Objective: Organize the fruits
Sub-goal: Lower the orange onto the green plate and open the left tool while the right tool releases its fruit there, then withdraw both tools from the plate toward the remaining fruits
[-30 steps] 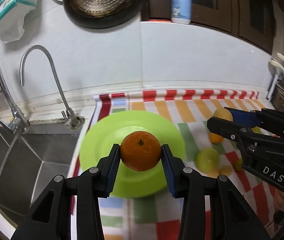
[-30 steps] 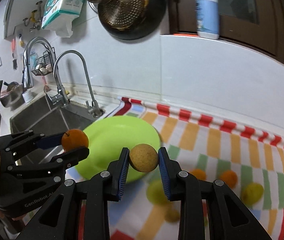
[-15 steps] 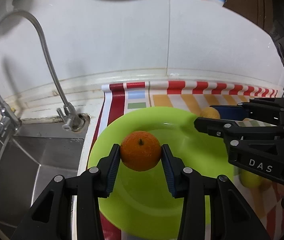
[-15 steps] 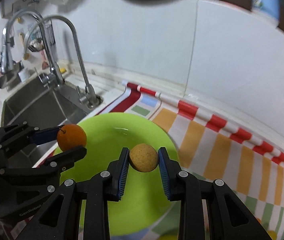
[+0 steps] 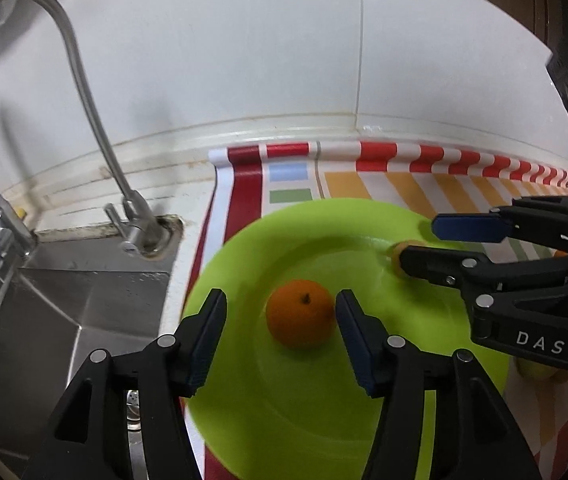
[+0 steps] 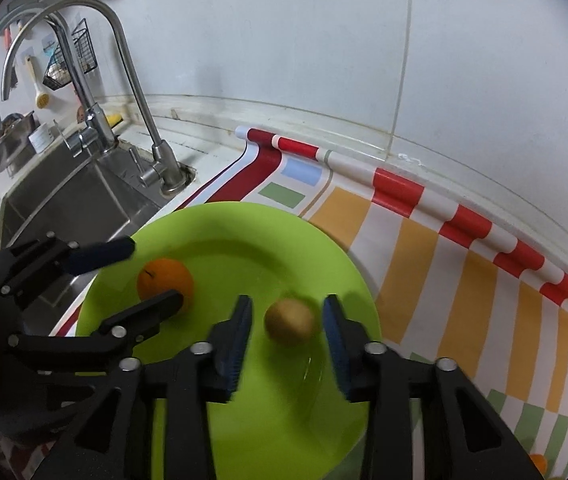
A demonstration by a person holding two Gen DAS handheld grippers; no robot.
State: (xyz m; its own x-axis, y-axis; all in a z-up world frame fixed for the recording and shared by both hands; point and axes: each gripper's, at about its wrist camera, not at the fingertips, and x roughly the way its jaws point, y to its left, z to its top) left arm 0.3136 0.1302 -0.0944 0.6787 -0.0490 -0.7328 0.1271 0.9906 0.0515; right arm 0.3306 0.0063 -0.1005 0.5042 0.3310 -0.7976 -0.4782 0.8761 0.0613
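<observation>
A lime green plate (image 5: 323, 400) (image 6: 244, 232) lies on the striped cloth beside the sink. An orange (image 5: 300, 313) (image 6: 165, 280) rests on the plate between the jaws of my left gripper (image 5: 282, 330), which is open with gaps on both sides. A small tan round fruit (image 6: 289, 321) rests on the plate between the jaws of my right gripper (image 6: 287, 334), also open. In the left wrist view the right gripper (image 5: 419, 242) shows at the right, hiding most of the tan fruit (image 5: 397, 252).
A steel sink (image 5: 44, 304) (image 6: 64, 200) with a curved tap (image 5: 84, 92) (image 6: 132, 92) lies left of the plate. The striped cloth (image 6: 463, 280) runs right along the white tiled wall. More fruit (image 6: 537, 462) lies at the lower right.
Both grippers moved down over the plate and opened. The orange and the tan fruit, held before, now sit loose on the plate.
</observation>
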